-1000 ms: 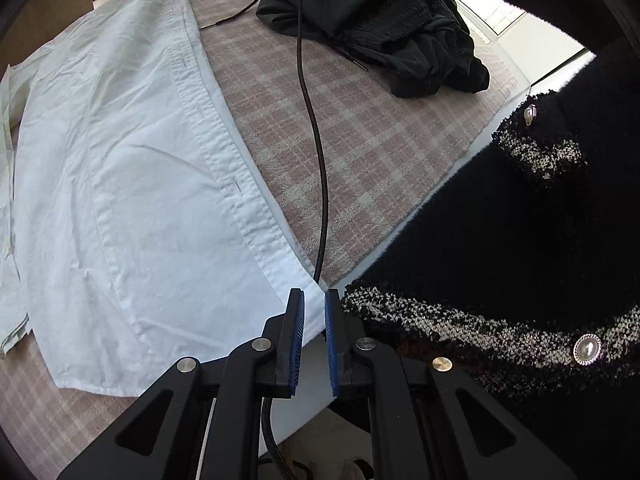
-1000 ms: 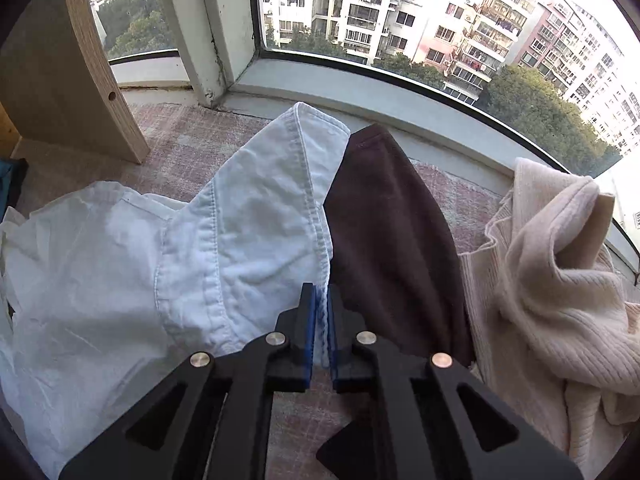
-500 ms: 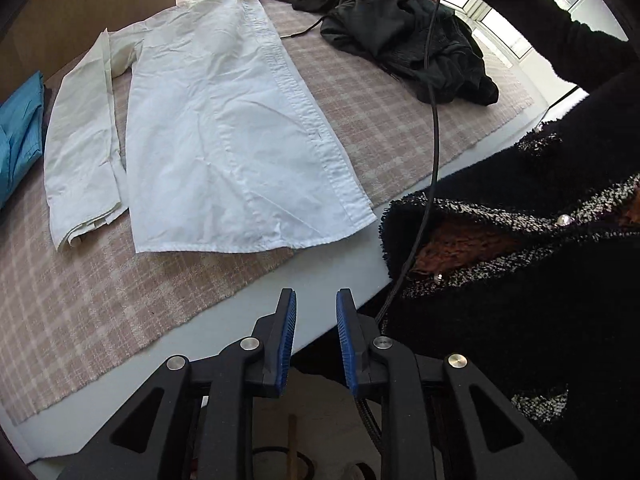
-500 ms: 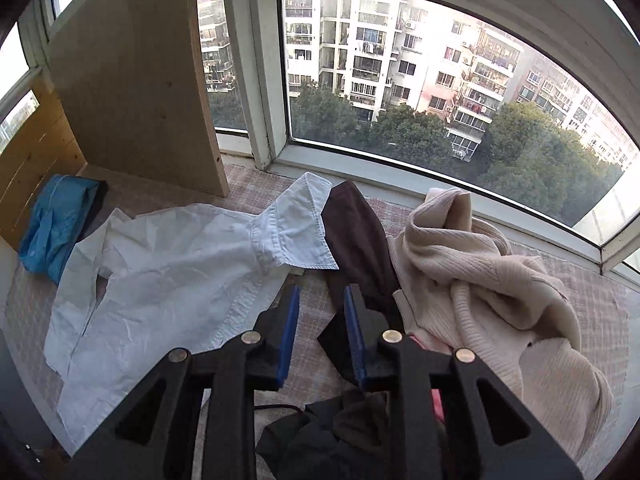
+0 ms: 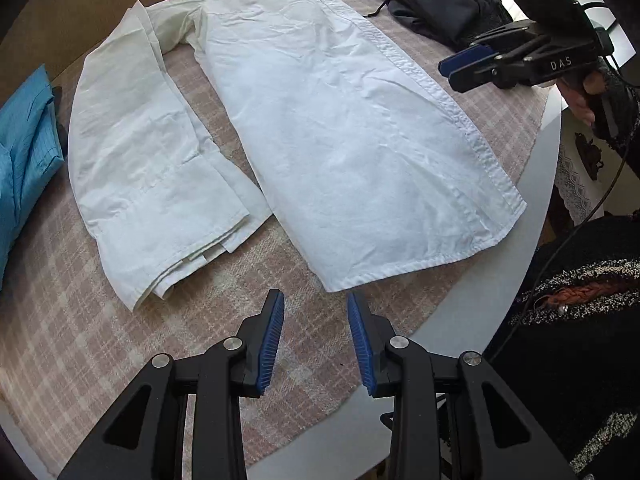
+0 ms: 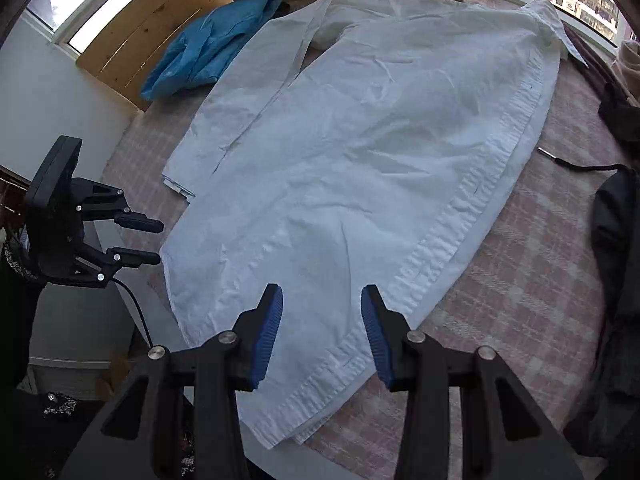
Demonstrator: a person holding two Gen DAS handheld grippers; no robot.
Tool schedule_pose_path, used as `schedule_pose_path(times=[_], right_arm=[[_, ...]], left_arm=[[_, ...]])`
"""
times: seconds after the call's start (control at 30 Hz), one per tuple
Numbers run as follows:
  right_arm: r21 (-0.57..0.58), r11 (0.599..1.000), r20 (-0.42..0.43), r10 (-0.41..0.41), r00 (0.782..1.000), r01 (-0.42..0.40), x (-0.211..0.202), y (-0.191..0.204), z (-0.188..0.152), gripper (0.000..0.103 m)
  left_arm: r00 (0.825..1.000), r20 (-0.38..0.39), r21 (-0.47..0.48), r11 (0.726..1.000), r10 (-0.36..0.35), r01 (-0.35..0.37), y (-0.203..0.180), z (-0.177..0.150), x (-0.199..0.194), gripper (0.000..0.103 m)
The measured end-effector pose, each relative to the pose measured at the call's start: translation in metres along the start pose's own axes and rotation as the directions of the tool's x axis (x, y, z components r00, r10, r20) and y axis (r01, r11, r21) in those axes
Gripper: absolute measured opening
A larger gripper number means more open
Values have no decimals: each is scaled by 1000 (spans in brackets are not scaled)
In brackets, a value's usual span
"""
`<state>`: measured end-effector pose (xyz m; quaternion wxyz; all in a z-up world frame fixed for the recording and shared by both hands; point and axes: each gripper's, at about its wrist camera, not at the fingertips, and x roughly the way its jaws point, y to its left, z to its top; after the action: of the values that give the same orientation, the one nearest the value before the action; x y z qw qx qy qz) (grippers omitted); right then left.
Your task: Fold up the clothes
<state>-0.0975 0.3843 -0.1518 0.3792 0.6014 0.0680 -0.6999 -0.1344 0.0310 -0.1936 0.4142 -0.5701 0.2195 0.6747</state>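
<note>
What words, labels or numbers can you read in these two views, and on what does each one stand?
"DAS": pale letters on the black body of the right gripper, seen in the left wrist view.
No other text is readable: the white shirt, the blue garment and the left gripper show none.

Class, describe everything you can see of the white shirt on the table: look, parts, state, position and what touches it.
The white shirt is a thin, woven-looking, creased garment lying flat on the pink checked cloth. Its body seems folded lengthwise, the stitched button placket running along one long edge, hem toward the table's near edge, collar toward the window. One sleeve lies doubled beside the body. Neither the left gripper nor the right gripper holds it; both are open.
</note>
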Motion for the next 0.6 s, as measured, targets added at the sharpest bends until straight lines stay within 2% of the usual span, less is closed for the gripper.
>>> schedule_pose_path(times=[0.07, 0.13, 0.23, 0.3, 0.33, 0.43, 0.47, 0.6], right_arm=[[35, 999, -29, -20, 999, 21, 22, 8, -3, 41], [31, 995, -68, -94, 993, 96, 36, 14, -6, 41], [19, 975, -123, -216, 969, 220, 35, 8, -13, 35], [63, 945, -159, -308, 938, 321, 27, -2, -16, 35], [97, 934, -150, -327, 933, 343, 20, -5, -16, 35], [181, 940, -62, -283, 957, 290, 2, 7, -12, 36], [178, 944, -35, -275, 961, 277, 0, 18, -9, 37], [26, 978, -11, -207, 978, 207, 15, 92, -10, 39]], left_arm=[[999, 23, 27, 999, -45, 45, 7, 6, 4, 31], [995, 39, 59, 994, -92, 90, 8, 10, 5, 31], [991, 45, 125, 985, -129, 122, 7, 8, 2, 31], [987, 55, 142, 979, -152, 143, 11, 3, -3, 31], [986, 62, 143, 979, -156, 146, 15, 1, -5, 32], [986, 67, 130, 981, -155, 145, 26, -5, 1, 32], [986, 59, 127, 981, -156, 148, 27, -4, 7, 31], [979, 55, 147, 971, -196, 187, 33, -6, 15, 31]])
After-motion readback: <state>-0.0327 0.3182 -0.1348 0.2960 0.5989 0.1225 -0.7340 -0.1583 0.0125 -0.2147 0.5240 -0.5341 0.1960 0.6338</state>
